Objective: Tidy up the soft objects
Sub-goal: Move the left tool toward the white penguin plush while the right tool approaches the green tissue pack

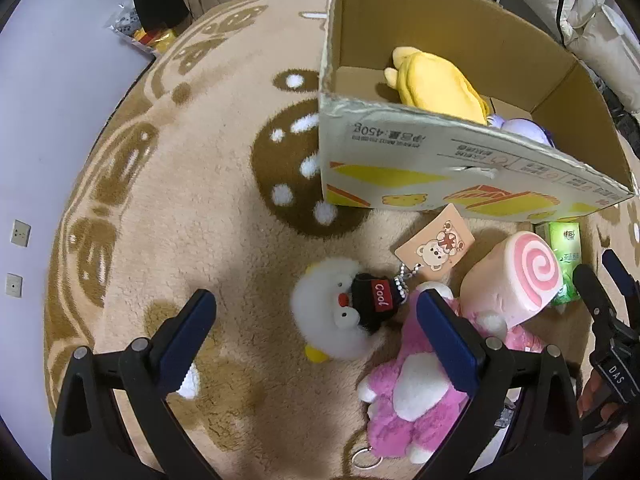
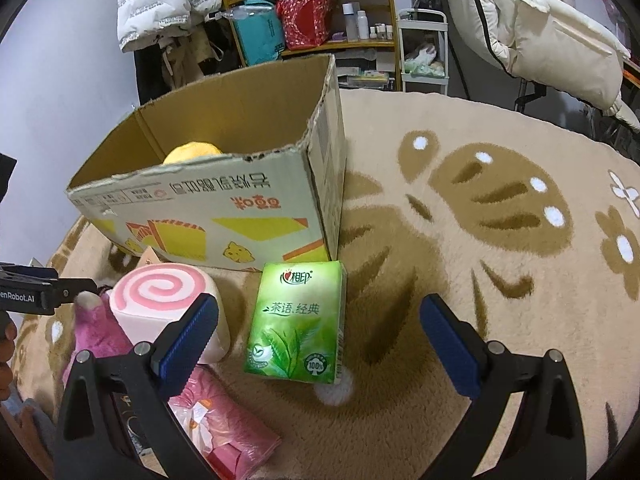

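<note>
While both grippers hang wide open and empty, the soft things wait in a cluster low in the frame, close against the cardboard box (image 1: 400, 160), likely so each is a short lift away. The left gripper (image 1: 316, 336) brackets the white penguin plush (image 1: 332, 312); the right gripper (image 2: 320, 336) brackets the green tissue pack (image 2: 296, 320). Outside the box: one pink plush (image 1: 404, 392), one swirl-roll cushion (image 1: 512, 276), one pink packet (image 2: 224, 428). Inside: one yellow plush (image 1: 436, 84) and possibly one purple toy (image 1: 524, 126), mostly hidden.
</note>
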A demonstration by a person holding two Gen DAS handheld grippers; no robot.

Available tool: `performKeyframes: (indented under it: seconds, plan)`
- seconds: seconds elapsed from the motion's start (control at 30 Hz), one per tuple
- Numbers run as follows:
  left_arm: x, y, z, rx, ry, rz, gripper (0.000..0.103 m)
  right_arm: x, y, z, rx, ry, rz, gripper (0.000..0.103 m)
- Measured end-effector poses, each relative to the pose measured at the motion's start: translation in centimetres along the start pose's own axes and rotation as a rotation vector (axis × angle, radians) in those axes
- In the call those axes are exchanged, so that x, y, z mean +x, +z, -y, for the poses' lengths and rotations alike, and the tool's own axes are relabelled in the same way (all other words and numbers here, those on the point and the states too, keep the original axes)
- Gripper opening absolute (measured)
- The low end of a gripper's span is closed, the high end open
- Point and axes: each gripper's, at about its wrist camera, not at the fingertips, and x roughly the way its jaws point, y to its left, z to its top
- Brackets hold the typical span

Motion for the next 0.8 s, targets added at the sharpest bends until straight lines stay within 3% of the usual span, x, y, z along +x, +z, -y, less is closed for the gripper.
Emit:
performKeyframes:
  seconds: [0.8]
  plan:
    - [2.3, 1.5, -0.4, -0.03, -0.029, -0.045, 0.1, 2.2, -0.2, 0.4, 0.006, -0.021, -0.05, 0.103]
